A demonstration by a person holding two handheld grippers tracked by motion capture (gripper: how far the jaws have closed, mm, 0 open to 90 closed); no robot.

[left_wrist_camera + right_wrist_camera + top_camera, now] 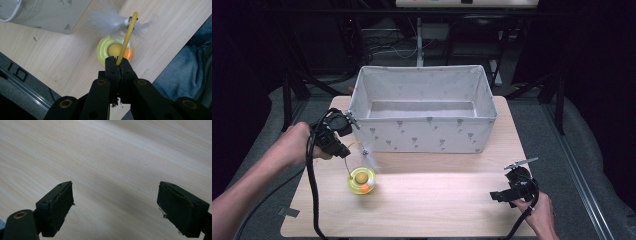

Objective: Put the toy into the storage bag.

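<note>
Left claw (119,65) pinches the cat toy's yellow wand (127,37); right claw (115,207) gapes idle. Next: lift toward the fabric bin (427,135) at one o'clock.

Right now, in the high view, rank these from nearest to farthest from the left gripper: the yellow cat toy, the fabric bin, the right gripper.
1. Yellow cat toy: its wire stem is pinched in the left gripper.
2. Fabric bin: just behind and beside that gripper.
3. Right gripper: across the table, near its front right corner.
</note>
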